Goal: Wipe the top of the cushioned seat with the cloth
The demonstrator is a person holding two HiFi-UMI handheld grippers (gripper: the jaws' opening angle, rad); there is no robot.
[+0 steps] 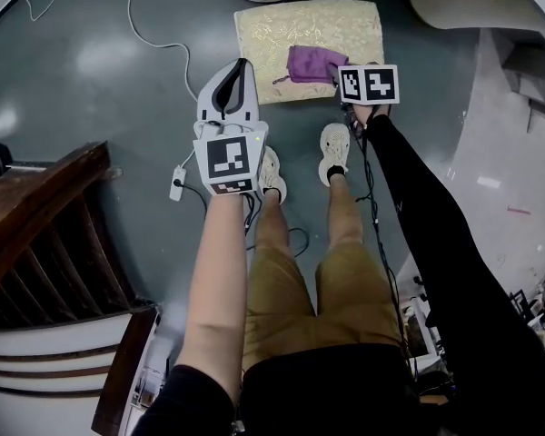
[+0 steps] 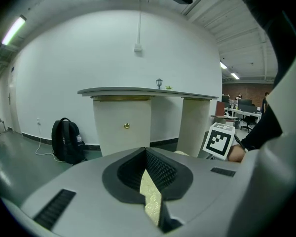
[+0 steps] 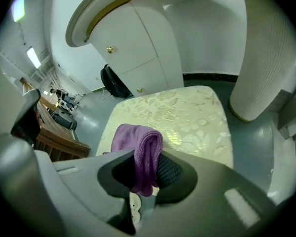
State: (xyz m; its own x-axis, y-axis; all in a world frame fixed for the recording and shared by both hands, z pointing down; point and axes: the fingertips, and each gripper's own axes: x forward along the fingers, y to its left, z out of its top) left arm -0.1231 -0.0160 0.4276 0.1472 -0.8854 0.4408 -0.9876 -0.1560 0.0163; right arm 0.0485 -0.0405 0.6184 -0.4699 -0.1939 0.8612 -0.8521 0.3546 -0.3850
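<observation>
The purple cloth [image 1: 311, 64] [image 3: 138, 149], bunched into a thick fold, rested on the near right part of the cushioned seat [image 1: 272, 30] [image 3: 192, 115], whose pale patterned top was otherwise bare. The step in hand was judged to be the wipe itself. It would go best with the cloth pressed flat to the cushion and drawn in overlapping passes from edge to edge. The grip should be kept firm so that the fold did not slip free, and the hard jaw tips held off the fabric. The right gripper [image 1: 341, 78] [image 3: 147, 177] had its jaws closed on one end of the fold, so that the cloth rose between them and its bulk spilled forward and to the left of the tips, onto the seat. The left gripper [image 1: 242, 64] [image 2: 147, 153] hovered at the seat's near left corner, jaws together and empty, clear of the cloth.
</observation>
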